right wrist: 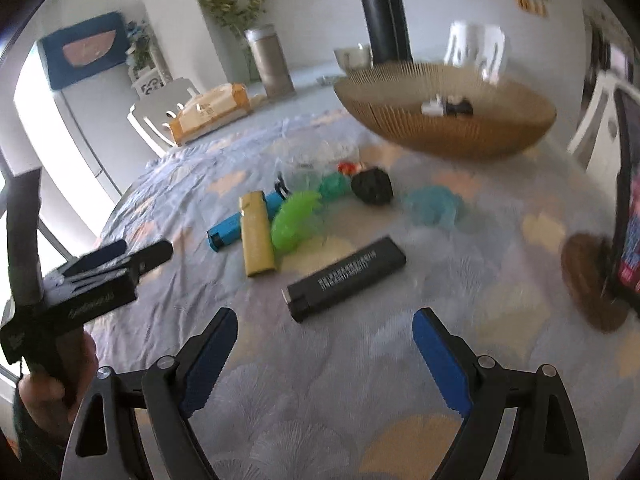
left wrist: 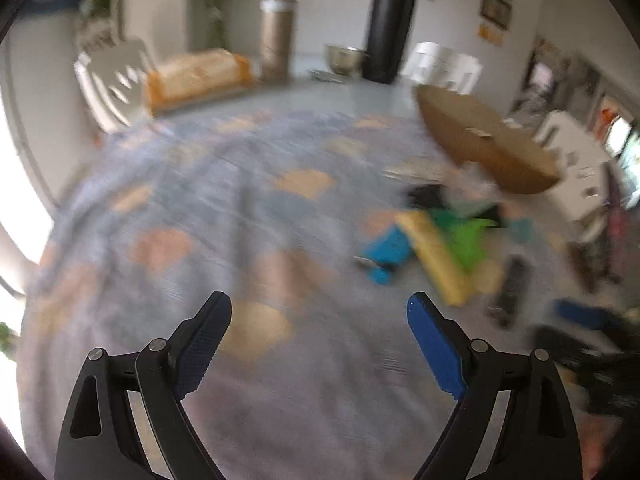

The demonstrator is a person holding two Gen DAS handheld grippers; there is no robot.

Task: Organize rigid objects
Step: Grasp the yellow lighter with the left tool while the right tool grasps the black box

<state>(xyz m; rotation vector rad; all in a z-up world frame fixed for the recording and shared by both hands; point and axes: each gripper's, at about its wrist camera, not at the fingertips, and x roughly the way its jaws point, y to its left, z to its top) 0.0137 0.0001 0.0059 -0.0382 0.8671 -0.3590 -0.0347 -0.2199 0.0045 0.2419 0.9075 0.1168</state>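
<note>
Plastic lighters (right wrist: 346, 275) — 3: 1 black, 1 yellow, 1 blue.

patterned tablecloth (right wrist: 320, 380) bears lighters (right wrist: 258, 240) and basket (right wrist: 444, 120).

Three lighters: black (right wrist: 346, 279), yellow (right wrist: 257, 241), blue (right wrist: 240, 227). One woven bowl (right wrist: 444, 120). Two tall bottles: black (right wrist: 384, 16), tan (right wrist: 270, 62).

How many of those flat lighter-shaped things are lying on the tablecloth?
3. The black one lies nearest the camera, the yellow one behind it to the left, and the blue one partly under the yellow. The crumpled bags could hide more.
</note>
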